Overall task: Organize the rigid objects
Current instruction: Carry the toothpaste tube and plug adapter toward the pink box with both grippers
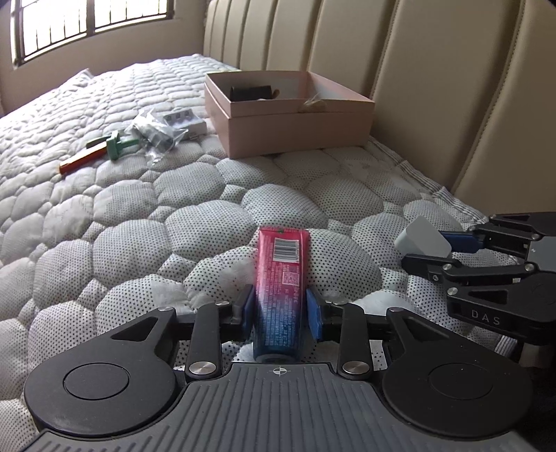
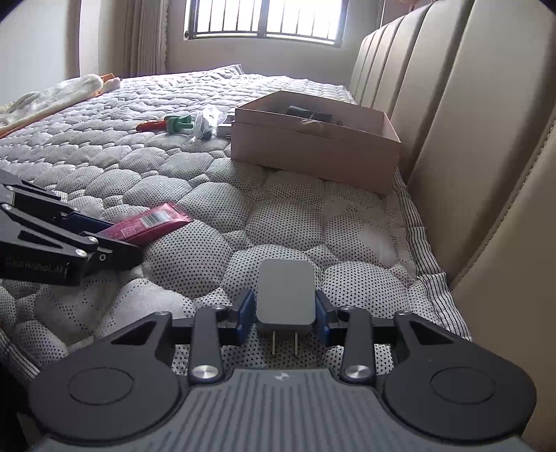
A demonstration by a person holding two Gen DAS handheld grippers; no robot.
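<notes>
My left gripper (image 1: 280, 309) is shut on a red and blue tube (image 1: 280, 278), held low over the quilted mattress (image 1: 139, 226). The tube also shows in the right wrist view (image 2: 153, 222). My right gripper (image 2: 283, 313) is shut on a grey plug charger (image 2: 285, 295) with its prongs toward the camera; the charger also shows in the left wrist view (image 1: 422, 236), to the right of the tube. An open pink cardboard box (image 1: 295, 128) stands ahead against the headboard, with a dark item (image 1: 250, 92) inside. It also shows in the right wrist view (image 2: 312, 149).
Left of the box lie a red pen (image 1: 83, 158), a green plastic piece (image 1: 116, 144), a clear plastic bag of parts (image 1: 156, 134) and a small white case (image 1: 184, 120). A beige padded headboard (image 1: 417, 87) runs along the right. A barred window (image 2: 264, 19) is beyond.
</notes>
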